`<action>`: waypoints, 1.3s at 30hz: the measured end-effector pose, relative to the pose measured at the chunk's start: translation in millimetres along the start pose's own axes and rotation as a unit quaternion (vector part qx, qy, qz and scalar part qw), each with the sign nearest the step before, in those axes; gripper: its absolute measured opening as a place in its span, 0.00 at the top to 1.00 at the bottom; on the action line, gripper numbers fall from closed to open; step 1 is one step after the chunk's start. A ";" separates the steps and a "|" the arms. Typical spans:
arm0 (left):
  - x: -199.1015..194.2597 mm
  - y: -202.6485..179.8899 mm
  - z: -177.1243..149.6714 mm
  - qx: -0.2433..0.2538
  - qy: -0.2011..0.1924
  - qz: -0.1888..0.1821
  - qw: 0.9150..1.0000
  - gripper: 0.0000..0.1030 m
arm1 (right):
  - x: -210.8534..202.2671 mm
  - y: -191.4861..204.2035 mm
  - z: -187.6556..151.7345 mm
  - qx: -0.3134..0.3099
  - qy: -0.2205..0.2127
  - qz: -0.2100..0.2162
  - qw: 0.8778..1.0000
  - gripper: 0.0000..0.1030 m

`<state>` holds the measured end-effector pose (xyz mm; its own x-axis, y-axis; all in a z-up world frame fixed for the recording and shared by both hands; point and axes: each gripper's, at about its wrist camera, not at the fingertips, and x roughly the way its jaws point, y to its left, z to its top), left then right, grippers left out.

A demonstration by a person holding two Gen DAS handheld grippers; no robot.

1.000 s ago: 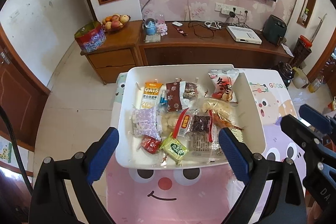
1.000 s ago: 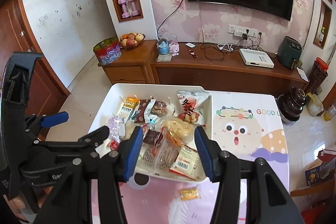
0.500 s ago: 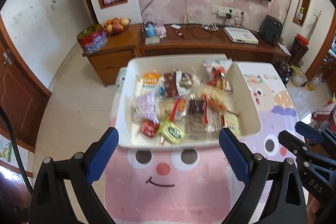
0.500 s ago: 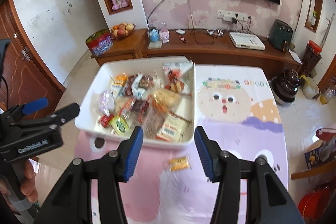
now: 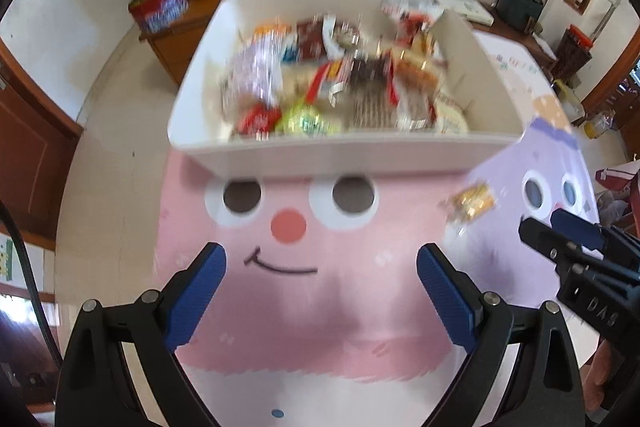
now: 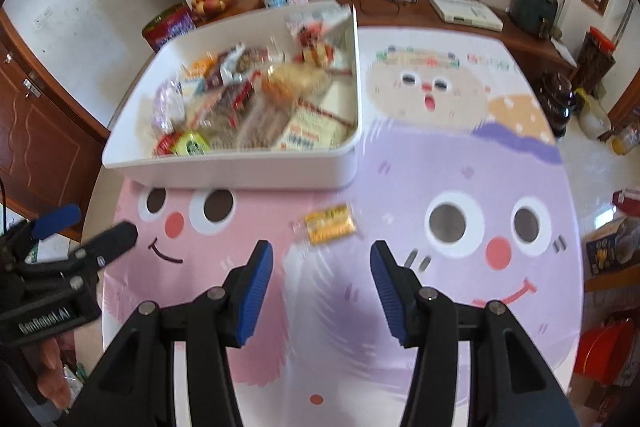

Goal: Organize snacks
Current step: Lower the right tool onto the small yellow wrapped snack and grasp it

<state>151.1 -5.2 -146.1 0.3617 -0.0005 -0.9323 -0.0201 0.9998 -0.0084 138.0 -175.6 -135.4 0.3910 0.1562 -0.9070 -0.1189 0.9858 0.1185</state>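
Note:
A white bin (image 5: 340, 159) (image 6: 240, 171) holding several snack packets stands on the far left part of the table. One small yellow snack packet (image 6: 329, 224) (image 5: 472, 202) lies alone on the tablecloth just in front of the bin. My right gripper (image 6: 321, 267) is open and empty, low over the table, with the yellow packet just beyond its fingertips. My left gripper (image 5: 321, 269) is open and empty over the pink face print, in front of the bin. Each gripper shows at the edge of the other's view.
The table wears a pink and purple cartoon-face cloth (image 6: 460, 163). Behind it stands a wooden TV cabinet (image 6: 400, 7) with a fruit bowl (image 6: 212, 1), a red tin (image 6: 168, 25) and a white box. A red object (image 6: 604, 351) sits on the floor at right.
Both grippers have pulled back from over the bin and dropped lower toward the table. The right gripper now lines up with the lone yellow packet. Both stay open.

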 end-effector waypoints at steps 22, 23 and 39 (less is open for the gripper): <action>43.4 27.4 -16.1 -0.022 0.048 0.002 0.999 0.07 | 98.5 -15.4 16.4 0.203 0.069 0.023 0.976 0.50; 44.4 29.0 -15.1 -0.023 0.049 0.001 0.999 0.07 | 101.2 -15.5 16.9 0.205 0.071 0.016 0.976 0.50; 59.3 28.0 -3.9 -0.010 0.064 -0.011 0.998 0.07 | 116.9 19.3 35.1 0.184 0.049 -0.103 0.976 0.70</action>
<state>168.4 22.7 -203.1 0.2400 -0.0258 -0.9704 -0.0329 0.9989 -0.0346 213.4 -136.2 -225.0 0.2810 -0.0370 -0.9590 0.2955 0.9540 0.0498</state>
